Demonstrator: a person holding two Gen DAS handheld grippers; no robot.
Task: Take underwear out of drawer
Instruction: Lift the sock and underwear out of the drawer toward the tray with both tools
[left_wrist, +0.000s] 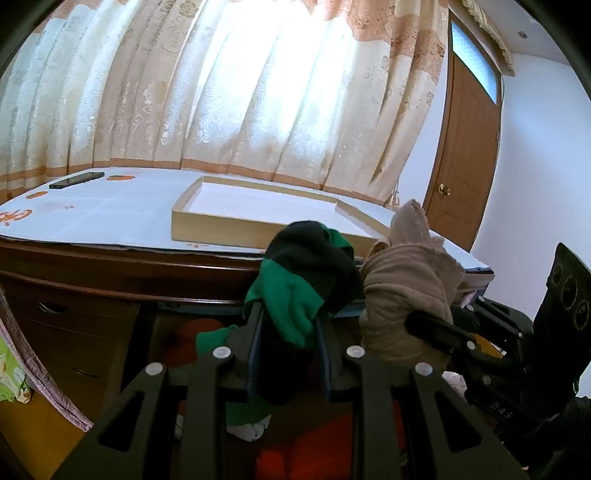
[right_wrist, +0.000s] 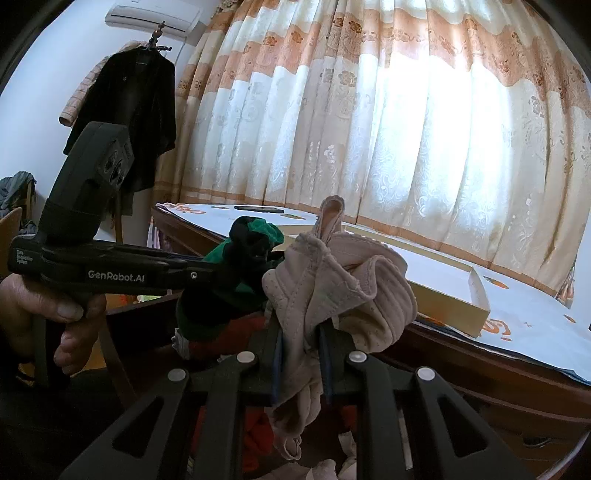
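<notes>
While both garments hang clamped above the open drawer (left_wrist: 207, 332), tray (left_wrist: 207, 221) lies beyond, up on the desk (left_wrist: 129, 266). Left gripper (left_wrist: 290, 332) pinched on green briefs (left_wrist: 295, 291), right gripper (right_wrist: 300, 343) on beige pair (right_wrist: 332, 280), touching side by side. Desk edge between; clear room above.

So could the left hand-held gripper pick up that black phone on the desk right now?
Probably not: the left hand-held gripper is shut on the green and black underwear, and the phone lies far across the desk.
</notes>
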